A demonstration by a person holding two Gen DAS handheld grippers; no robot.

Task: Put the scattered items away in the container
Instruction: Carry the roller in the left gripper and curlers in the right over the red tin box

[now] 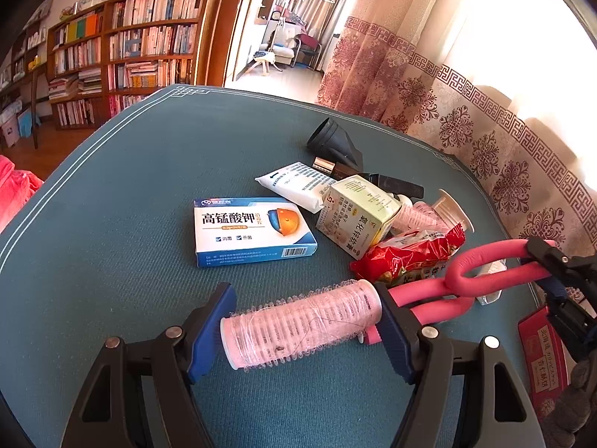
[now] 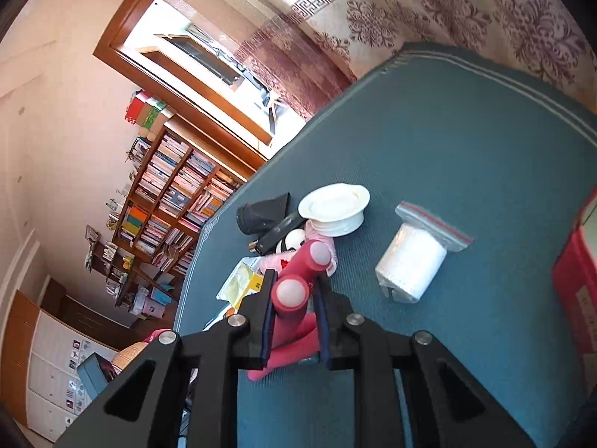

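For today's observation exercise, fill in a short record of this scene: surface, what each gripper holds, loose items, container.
surface: teal table mat
left gripper: shut on pink hair roller, held by its ends
right gripper: shut on pink foam rods
loose items: blue-white medicine box, red snack packet, white tube
container: red box, only partly in view

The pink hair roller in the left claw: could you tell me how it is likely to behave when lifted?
The pink hair roller looks hollow and plastic, so probably light. Its bristly surface should resist slipping in the left claw, which clamps its ends. Being cylindrical, it may roll on the table if released.
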